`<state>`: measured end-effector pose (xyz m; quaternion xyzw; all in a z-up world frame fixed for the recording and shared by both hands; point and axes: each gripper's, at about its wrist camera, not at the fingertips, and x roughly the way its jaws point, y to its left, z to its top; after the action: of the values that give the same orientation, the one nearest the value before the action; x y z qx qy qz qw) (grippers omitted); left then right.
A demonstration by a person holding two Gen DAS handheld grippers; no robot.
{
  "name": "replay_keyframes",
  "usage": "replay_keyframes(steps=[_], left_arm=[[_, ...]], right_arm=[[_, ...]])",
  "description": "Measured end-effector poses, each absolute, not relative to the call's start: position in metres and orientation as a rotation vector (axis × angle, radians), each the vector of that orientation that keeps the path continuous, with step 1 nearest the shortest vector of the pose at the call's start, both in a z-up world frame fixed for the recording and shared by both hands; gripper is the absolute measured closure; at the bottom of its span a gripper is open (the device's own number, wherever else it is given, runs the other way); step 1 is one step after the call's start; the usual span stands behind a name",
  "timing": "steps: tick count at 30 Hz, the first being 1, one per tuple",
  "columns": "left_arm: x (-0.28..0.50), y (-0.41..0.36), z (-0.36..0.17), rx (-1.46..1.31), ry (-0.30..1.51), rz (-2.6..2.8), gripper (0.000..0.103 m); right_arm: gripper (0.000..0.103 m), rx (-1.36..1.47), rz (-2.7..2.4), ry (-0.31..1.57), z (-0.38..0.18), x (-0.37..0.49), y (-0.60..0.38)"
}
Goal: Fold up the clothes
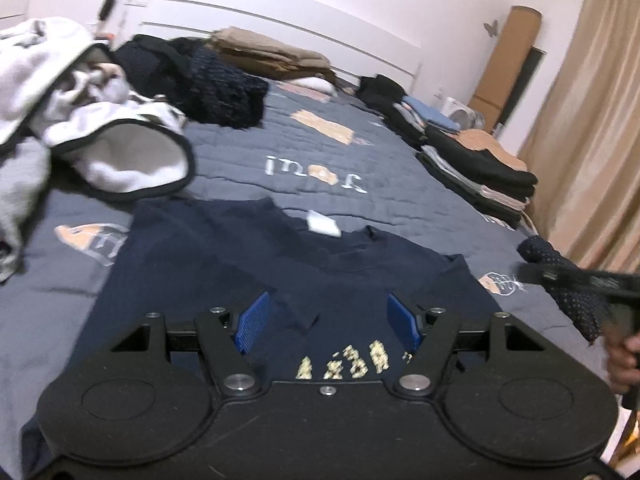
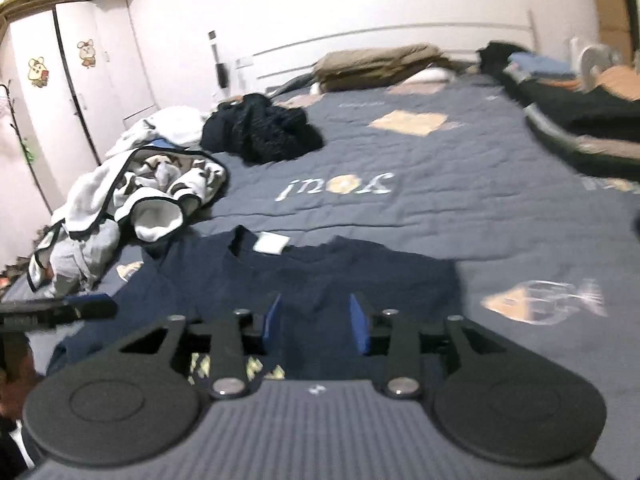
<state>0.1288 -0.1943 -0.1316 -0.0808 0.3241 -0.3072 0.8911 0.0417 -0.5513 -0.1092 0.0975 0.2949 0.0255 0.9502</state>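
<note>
Both tools hang just above a navy T-shirt (image 1: 248, 256) spread flat on the bed (image 1: 360, 168), and neither pinches anything. On the left tool (image 1: 329, 324) the blue pads stand spread with only cloth showing beyond them; on the right tool (image 2: 316, 322) the pads are set narrower, yet a clear gap shows and no fabric sits between them.

From either wrist view the shirt runs straight ahead, away from the person: the hem and a pale print (image 1: 348, 364) lie under the tools, while the neckline and white label (image 1: 323, 224) lie at the far end. So its long axis follows the line the tools point along. They flank it, left nearer the left edge, right nearer the right edge and its sleeve (image 2: 420, 276). My guess is that each will take the shirt on its own side.

Unfolded clothes (image 2: 132, 196) sit far left; folded stacks (image 1: 476, 164) line the right edge.
</note>
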Motion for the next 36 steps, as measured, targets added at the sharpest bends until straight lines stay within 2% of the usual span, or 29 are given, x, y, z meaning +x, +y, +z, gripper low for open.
replay_keyframes(steps=[7, 17, 19, 32, 36], left_arm=[[0.076, -0.178, -0.122, -0.119, 0.673, -0.668, 0.038], [0.017, -0.177, -0.12, 0.039, 0.66, -0.746, 0.035], [0.013, -0.167, -0.124, 0.038, 0.663, -0.726, 0.032], [0.019, -0.126, -0.131, 0.016, 0.691, -0.589, 0.031], [0.019, -0.122, -0.132, 0.015, 0.688, -0.585, 0.03]], right_arm=[[0.063, 0.185, -0.075, 0.62, -0.121, -0.045, -0.57], [0.063, 0.011, -0.013, 0.664, -0.146, -0.112, -0.563], [0.063, -0.024, 0.005, 0.673, -0.151, -0.119, -0.562], [0.062, -0.325, 0.02, 0.702, -0.172, -0.118, -0.555], [0.059, -0.418, 0.063, 0.735, -0.184, -0.107, -0.546]])
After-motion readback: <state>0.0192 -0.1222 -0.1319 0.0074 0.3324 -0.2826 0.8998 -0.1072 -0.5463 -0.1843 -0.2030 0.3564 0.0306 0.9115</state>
